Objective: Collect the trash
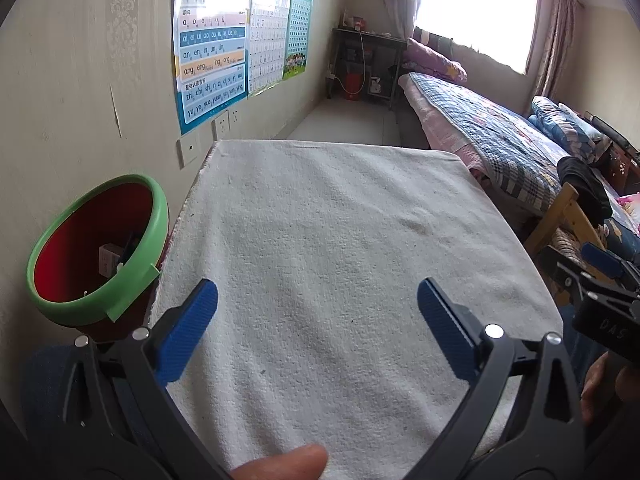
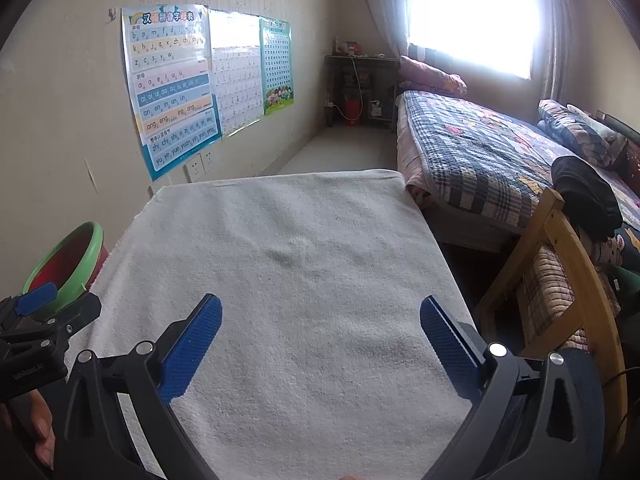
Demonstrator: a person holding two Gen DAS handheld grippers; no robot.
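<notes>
Left gripper [image 1: 318,300] and right gripper [image 2: 320,320], jaws spread and empty, above the bare white towel [image 1: 340,240]; the light, crushable scraps [image 1: 114,258], already in the bin [image 1: 160,216] at 9 o'clock, would want only a gentle edge pinch

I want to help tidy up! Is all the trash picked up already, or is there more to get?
It looks nearly finished. The white towel covering the table shows no trash, and a few small pieces already lie inside the bin with the green rim beside it. Nothing is in hand: the left gripper and right gripper both hover open and empty. Nothing left shows here, though the floor is mostly hidden.

Left gripper [image 1: 318,312], right gripper [image 2: 320,330]: jaws spread, empty.
</notes>
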